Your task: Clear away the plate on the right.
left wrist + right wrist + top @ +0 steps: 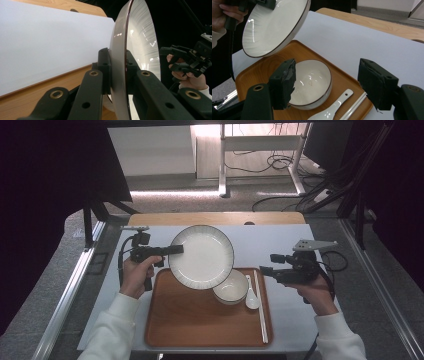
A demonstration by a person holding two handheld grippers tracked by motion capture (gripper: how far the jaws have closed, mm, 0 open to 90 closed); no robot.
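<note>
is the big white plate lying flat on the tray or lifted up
Lifted and tilted. The left gripper is shut on the plate rim, holding it in the air above the tray and bowl.

A wooden tray (190, 320) lies on a white counter (280, 245). On the tray's right part sit a white bowl (231, 287), just beside it a white spoon (251, 297), then a pair of chopsticks (260, 305) lying along the right edge. Beyond the counter, cables (280, 162) trail across grey floor.

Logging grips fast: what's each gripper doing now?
Left gripper: closed on the plate rim, holding it tilted above the tray.
Right gripper: open, holding nothing.
</note>
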